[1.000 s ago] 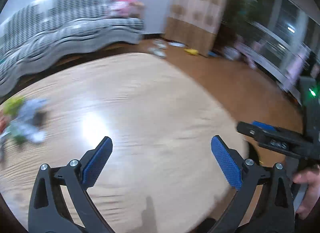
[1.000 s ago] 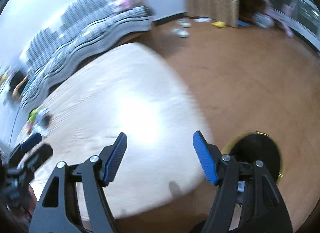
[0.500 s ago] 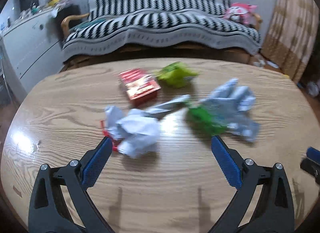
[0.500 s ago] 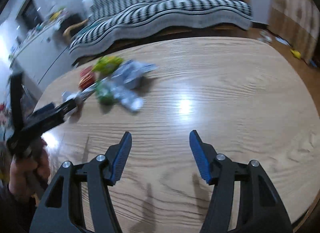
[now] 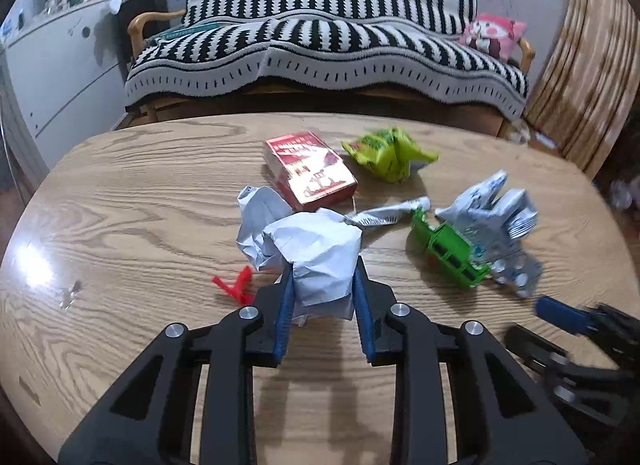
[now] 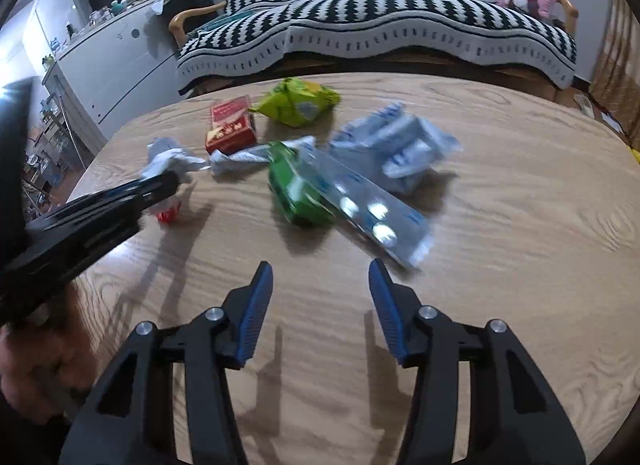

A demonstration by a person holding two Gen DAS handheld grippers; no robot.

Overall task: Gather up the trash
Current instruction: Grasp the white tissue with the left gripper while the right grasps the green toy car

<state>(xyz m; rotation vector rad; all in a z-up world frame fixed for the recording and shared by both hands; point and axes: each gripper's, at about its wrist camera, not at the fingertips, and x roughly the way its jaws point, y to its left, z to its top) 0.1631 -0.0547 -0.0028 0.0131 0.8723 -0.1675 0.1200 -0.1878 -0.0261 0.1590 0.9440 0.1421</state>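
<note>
Trash lies on a round wooden table (image 5: 120, 193). My left gripper (image 5: 322, 285) is shut on a crumpled white paper ball (image 5: 316, 253), which also shows in the right wrist view (image 6: 170, 159). Beyond it lie a red box (image 5: 310, 171), a yellow-green wrapper (image 5: 386, 153), a green carton (image 5: 450, 255) and a crumpled grey-blue wrapper (image 5: 494, 217). A small red scrap (image 5: 236, 285) lies left of the ball. My right gripper (image 6: 320, 277) is open and empty, just short of a silver blister pack (image 6: 368, 211) that leans on the green carton (image 6: 300, 189).
A black-and-white striped sofa (image 5: 320, 45) stands behind the table with a pink plush toy (image 5: 492, 35) on its right end. A white cabinet (image 5: 52, 65) is at the far left. A curtain (image 5: 592, 57) hangs at the right.
Both grippers swung from the table's bare side to the trash pile. My left gripper closed on the white paper ball. The right gripper moved closer to the blister pack and stays open.
</note>
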